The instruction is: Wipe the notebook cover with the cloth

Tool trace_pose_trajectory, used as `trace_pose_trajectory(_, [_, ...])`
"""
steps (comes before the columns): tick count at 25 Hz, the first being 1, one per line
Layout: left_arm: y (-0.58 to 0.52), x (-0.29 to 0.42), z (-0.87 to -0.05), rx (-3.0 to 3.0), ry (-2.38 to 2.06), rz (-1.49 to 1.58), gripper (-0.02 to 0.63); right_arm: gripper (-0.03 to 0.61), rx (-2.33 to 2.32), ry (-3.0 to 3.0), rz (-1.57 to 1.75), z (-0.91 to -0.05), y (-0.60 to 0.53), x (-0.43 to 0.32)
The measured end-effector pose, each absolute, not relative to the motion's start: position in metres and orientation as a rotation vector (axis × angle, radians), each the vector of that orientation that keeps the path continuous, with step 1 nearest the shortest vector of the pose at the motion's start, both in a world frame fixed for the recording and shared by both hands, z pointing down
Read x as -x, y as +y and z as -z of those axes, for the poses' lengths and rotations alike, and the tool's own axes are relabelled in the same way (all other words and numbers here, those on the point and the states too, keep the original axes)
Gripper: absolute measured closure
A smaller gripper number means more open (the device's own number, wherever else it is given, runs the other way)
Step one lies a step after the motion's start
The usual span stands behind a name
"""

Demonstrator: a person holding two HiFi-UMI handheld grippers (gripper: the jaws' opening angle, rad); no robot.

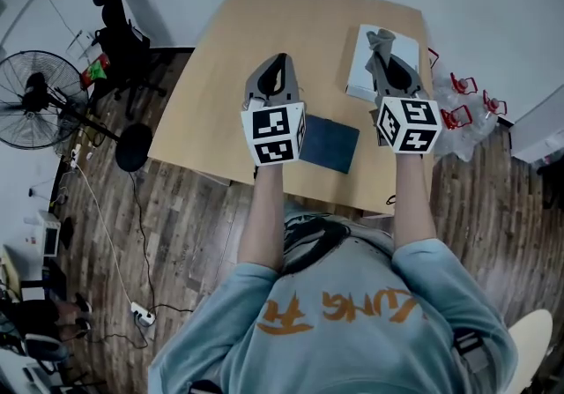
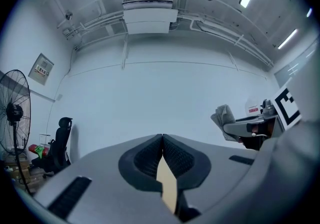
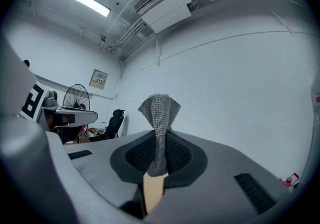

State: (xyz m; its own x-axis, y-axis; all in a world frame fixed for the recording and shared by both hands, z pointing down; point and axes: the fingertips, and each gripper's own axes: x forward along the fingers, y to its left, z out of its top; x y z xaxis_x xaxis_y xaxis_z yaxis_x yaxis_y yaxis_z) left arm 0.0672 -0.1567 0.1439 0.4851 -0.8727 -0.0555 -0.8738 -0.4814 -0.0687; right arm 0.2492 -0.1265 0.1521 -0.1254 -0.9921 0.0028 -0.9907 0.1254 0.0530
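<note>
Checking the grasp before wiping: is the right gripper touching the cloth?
Touching. The right gripper view shows the cloth pinched between the shut jaws of the right gripper, its folded end sticking out beyond them.

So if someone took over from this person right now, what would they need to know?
Left hand-held gripper: shut, empty, raised over the tan wooden table.
Right hand-held gripper: shut on the grey knitted cloth, also raised.
Dark blue notebook: flat near the table's edge closest to the person, between the two grippers; neither touches it.
Done: cloth is in grip. Left: lower it and wipe the cover.
</note>
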Motion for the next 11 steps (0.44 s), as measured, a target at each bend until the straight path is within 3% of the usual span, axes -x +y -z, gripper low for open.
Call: trace_pose_trajectory(11, [-0.148,-0.092,-0.148,2.696,1.478,-0.023,0.596,0.551,-2.084,-2.274,0.080,-0.149,-0.110,-0.267])
